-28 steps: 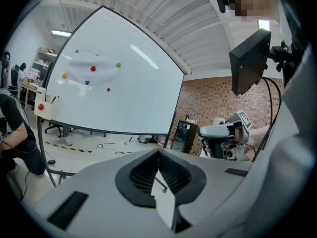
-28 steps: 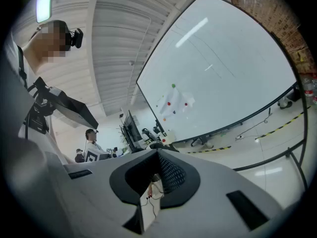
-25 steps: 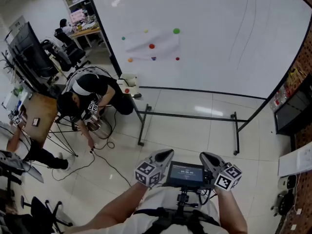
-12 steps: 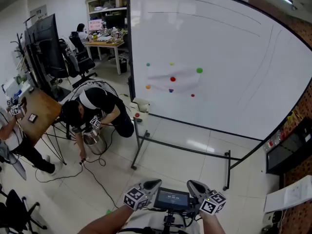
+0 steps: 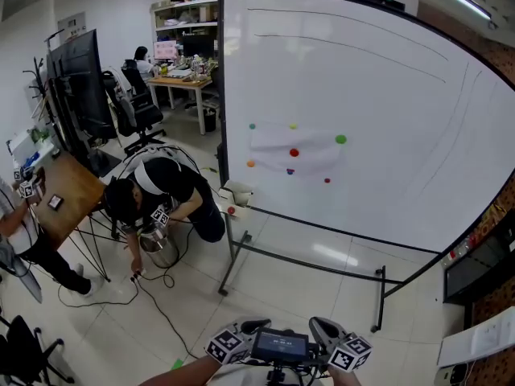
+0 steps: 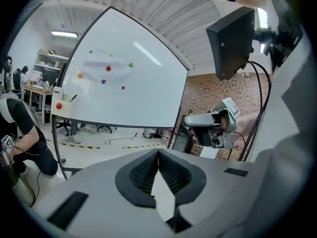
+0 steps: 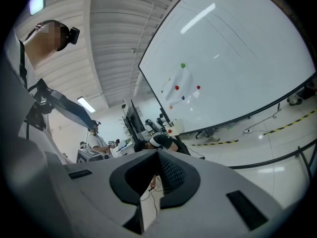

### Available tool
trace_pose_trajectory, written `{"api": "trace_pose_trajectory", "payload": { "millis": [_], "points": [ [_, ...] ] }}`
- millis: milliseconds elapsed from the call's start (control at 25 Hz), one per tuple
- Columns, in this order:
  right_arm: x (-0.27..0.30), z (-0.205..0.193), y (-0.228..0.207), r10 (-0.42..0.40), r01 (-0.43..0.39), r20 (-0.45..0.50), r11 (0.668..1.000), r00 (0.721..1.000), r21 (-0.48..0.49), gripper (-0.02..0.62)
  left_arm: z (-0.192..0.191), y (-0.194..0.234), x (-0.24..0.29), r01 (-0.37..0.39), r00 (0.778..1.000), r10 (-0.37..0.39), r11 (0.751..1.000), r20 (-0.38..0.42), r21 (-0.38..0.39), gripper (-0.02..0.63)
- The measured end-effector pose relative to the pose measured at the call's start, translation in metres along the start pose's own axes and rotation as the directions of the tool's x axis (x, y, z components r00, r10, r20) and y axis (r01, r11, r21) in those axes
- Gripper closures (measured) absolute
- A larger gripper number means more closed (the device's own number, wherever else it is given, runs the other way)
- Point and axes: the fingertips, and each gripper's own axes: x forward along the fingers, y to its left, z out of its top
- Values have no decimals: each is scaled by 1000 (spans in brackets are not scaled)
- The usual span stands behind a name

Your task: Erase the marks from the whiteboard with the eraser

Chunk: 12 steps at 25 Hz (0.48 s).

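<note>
Facing both grippers at twelve o'clock, well apart: whiteboard (image 5: 386, 111), upright on its stand, coloured dots (image 5: 294, 152) on its left half. At its seven-o'clock corner, a white box (image 5: 235, 198), possibly the eraser; too small to tell. Jaws of left gripper (image 6: 158, 152) pressed together, empty; right gripper (image 7: 158, 153) likewise. At ten o'clock, crouching person (image 5: 161, 187).

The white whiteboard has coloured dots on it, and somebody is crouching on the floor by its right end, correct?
No. The crouching person is by the left end of the white whiteboard with coloured dots; the head view shows it.
</note>
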Motion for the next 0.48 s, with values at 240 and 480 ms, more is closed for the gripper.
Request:
{"api": "trace_pose_trajectory", "payload": {
  "millis": [240, 480],
  "points": [
    [49, 29, -43, 21, -22, 64, 1000, 998, 3, 578, 26, 46, 30, -35, 999, 36, 999, -23, 18, 583],
    [92, 76, -96, 76, -77, 101, 997, 992, 5, 578, 62, 102, 74, -110, 994, 110, 994, -17, 18, 584]
  ]
}}
